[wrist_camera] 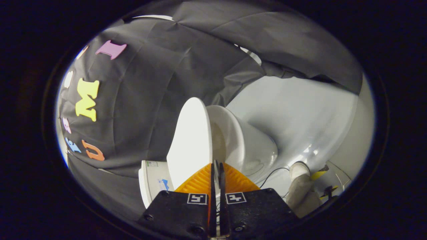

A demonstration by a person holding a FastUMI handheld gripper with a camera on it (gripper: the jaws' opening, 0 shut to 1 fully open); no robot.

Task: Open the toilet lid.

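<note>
Black cloth (200, 66) hung behind, pale floor (300, 110) beyond; the toilet bowl (247, 143) sat ahead, the toilet lid (190, 140) raised off it, its edge pinched between the nearly closed orange fingers (200, 181) of the gripper (216, 166). Thin grip — a twist could have slipped it and dropped the lid.

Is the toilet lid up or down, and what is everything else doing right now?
Toilet lid: lifted off the seat, its edge pinched in the jaws.
Toilet seat: down on the bowl, uncovered.
Toilet bowl: open to view, standing on the floor.
Gripper: jaws closed on the lid's edge.
Cable: lying loose on the floor beside the bowl.
</note>
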